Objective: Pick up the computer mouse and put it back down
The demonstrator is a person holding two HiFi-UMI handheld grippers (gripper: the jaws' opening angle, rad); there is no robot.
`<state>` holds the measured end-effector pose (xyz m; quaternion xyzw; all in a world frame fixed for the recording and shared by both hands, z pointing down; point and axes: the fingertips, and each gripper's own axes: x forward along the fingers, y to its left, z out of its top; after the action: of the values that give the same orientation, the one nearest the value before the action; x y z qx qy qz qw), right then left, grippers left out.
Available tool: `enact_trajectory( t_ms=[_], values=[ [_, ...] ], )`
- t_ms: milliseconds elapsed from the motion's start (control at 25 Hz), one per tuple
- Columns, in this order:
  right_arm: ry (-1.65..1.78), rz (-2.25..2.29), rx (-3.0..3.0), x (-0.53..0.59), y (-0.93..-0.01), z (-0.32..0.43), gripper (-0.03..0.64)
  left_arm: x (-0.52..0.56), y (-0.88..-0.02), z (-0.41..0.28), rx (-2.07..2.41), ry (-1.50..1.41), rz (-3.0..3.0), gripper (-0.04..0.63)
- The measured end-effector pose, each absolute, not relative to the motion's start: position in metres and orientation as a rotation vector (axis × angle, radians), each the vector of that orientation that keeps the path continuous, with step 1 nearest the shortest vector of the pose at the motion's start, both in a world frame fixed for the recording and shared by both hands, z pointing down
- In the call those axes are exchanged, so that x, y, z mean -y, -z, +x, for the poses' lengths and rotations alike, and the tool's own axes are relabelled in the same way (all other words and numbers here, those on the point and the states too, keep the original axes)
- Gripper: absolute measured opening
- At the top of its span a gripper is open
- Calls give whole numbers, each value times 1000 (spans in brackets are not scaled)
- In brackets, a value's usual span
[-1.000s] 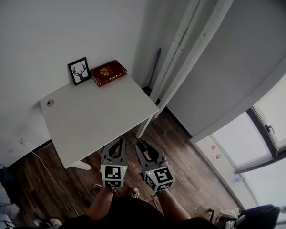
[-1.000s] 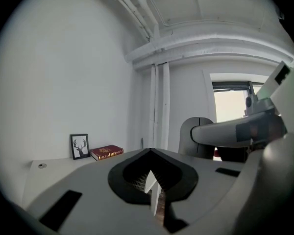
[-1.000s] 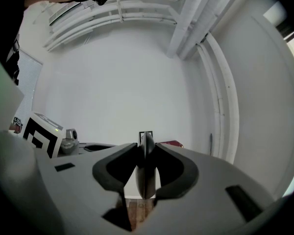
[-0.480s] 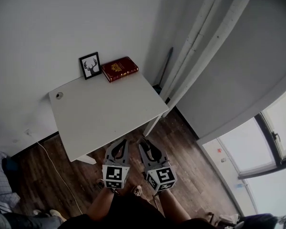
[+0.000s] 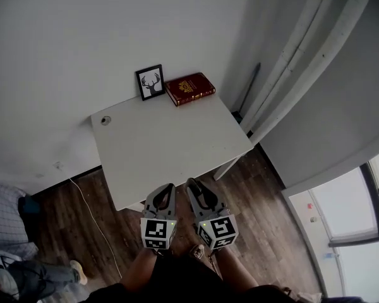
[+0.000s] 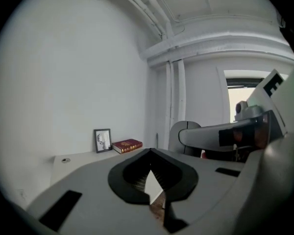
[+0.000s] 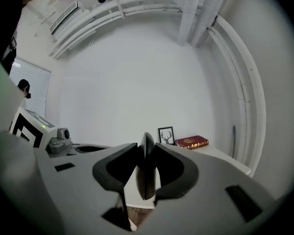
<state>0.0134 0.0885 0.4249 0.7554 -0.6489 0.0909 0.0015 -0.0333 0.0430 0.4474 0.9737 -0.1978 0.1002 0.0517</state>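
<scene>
Standing against the wall, a white rectangular table (image 5: 170, 160) is recorded as the reference point. At its far edge, a small black-framed picture of a stag's head (image 5: 151, 82) is propped upright. A dark red hardback book (image 5: 189, 88) is laid flat just beside it, towards the table's far right corner. A gold emblem is seen on the book's cover; no title can be read. A small round grommet (image 5: 105, 120) is noted near the table's far left corner.

Both grippers are held side by side off the table's near edge, above the dark wooden floor (image 5: 265, 201). The left gripper (image 5: 168, 189) is found with its jaws pressed together and nothing between them. The right gripper (image 5: 193, 188) is found pinching a dark grey computer mouse (image 7: 145, 173), seen edge-on as a narrow, round-ended body upright between the pads, clear of the table. Black-and-white square markers, without readable text, are carried on each gripper's cube. A thin white cable (image 5: 91, 210) is seen on the floor left of the table.
</scene>
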Motion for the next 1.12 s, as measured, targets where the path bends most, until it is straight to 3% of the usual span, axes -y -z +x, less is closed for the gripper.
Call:
enact_trajectory(
  t_ms=[600, 1120],
  values=[
    [-257, 2265, 2076, 17, -416, -41, 127, 66, -445, -90, 695, -276, 2904, 2],
    [-326, 2174, 2080, 27, -440, 18, 127, 75, -478, -36, 733, -374, 2835, 2]
  ],
)
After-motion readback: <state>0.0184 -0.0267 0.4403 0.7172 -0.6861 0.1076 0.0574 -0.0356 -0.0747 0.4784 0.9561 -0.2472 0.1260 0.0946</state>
